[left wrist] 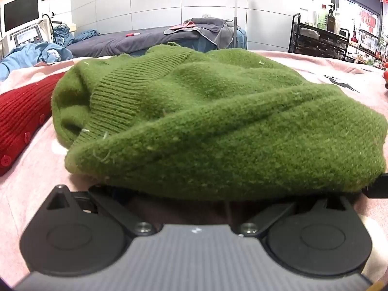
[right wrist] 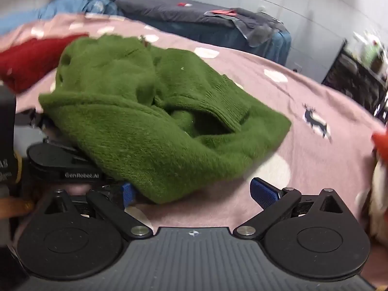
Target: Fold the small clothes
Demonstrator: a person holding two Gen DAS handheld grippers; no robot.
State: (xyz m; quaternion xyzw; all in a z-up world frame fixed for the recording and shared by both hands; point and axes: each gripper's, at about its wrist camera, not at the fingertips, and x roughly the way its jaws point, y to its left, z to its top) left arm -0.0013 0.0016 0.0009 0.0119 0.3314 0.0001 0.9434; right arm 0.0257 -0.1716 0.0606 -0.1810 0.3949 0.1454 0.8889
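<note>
Nearest the lens in both wrist views sits the dark body of each claw, with 2 round pivot discs and linkage arms. On the right claw (right wrist: 197, 195) the 2 blue fingertip pads (right wrist: 263, 192) stand wide apart; the left-hand pad is half tucked under the near hem of the green sweater (right wrist: 155, 111), the other rests clear over bare pink cloth, and neither presses on the knit. The left claw (left wrist: 194, 194) has its fingertips hidden beneath the sweater's near edge, which drapes over the front of the tool; its linkage arms are splayed wide, so the jaws are apart, and no clamping on the fabric can be seen. From the right wrist view this left claw also shows at the left edge as a black unit with white lettering, lying just under the sweater's left side.

Just beyond the claws, the green sweater (left wrist: 218, 121) lies in a crumpled heap on the pink bedspread (right wrist: 303, 101), a ribbed cuff or hem turned up on top. The bedspread carries white spots and a dark deer motif (right wrist: 315, 120) to the right of the sweater. Left of the sweater, touching or nearly touching it, lies a red knitted garment (left wrist: 21, 121) with red buttons.

Farther back stand a bed with dark grey bedding (left wrist: 135, 41), a blue heap of cloth (left wrist: 36, 53), a monitor (left wrist: 21, 12) and a black shelf rack (left wrist: 320, 36) holding bottles.
</note>
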